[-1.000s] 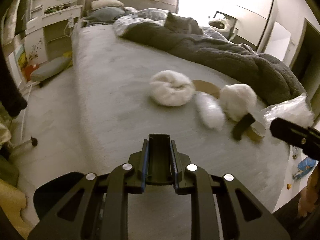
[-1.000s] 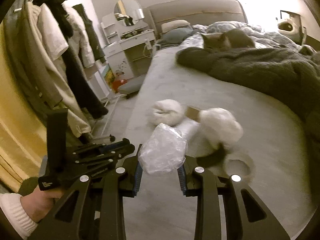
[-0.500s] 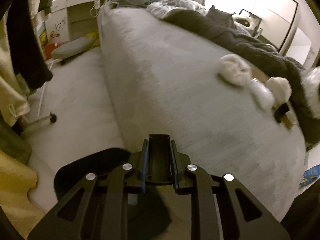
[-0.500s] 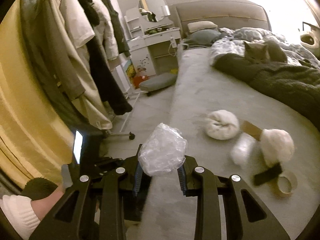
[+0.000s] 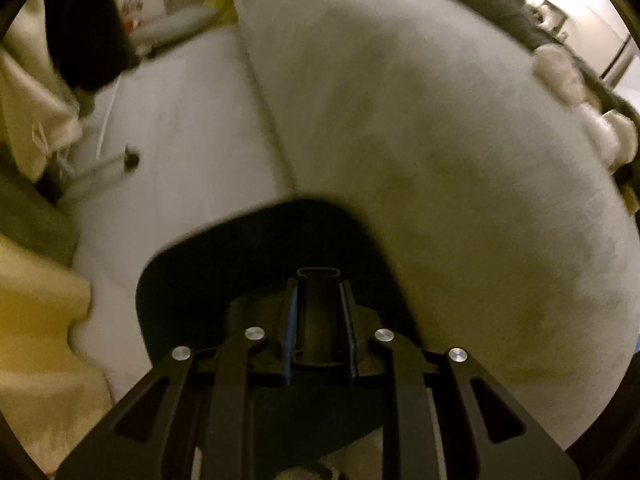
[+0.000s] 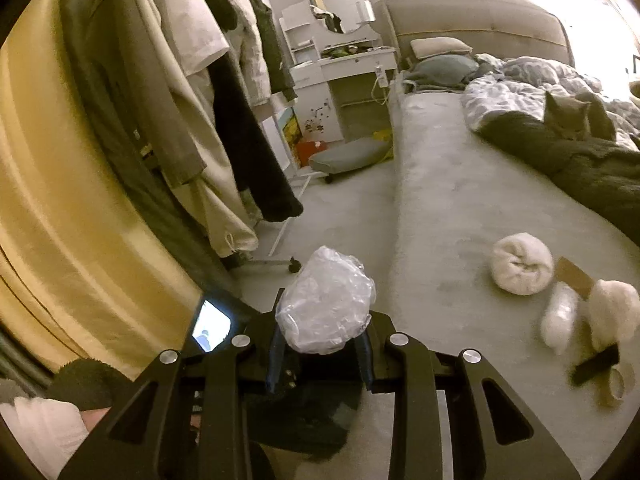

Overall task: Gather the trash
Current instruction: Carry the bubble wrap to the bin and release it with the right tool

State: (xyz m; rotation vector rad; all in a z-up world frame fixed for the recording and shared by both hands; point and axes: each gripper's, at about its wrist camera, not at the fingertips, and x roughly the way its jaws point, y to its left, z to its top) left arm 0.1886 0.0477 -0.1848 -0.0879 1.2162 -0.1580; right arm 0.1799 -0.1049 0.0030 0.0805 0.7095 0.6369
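A crumpled wad of clear plastic (image 6: 326, 296) is pinched in my right gripper (image 6: 322, 332), over the bed's near corner. Directly under it hangs a black bag (image 6: 308, 420). My left gripper (image 5: 319, 280) points steeply down over the bag's dark mouth (image 5: 248, 248). It is shut on a dark piece that looks like the bag's rim. A hand in a white sleeve (image 6: 40, 428) holds that gripper at lower left. Further along the bed lie white wads (image 6: 522, 268), a cardboard scrap (image 6: 574, 276), a black strip (image 6: 596, 362) and a tape roll (image 6: 612, 388).
A grey cat (image 6: 572, 114) rests on a dark blanket (image 6: 592, 168) at the far side of the bed (image 5: 440, 160). A loaded clothes rack (image 6: 192, 100) and a yellow curtain (image 6: 60, 200) stand left. A white dressing table (image 6: 340, 68) and a floor cushion (image 6: 348, 156) are beyond.
Both views have swung left, away from the litter on the bed. The left gripper has tipped downward and the bag's dark mouth now fills its foreground. The right still holds the plastic.
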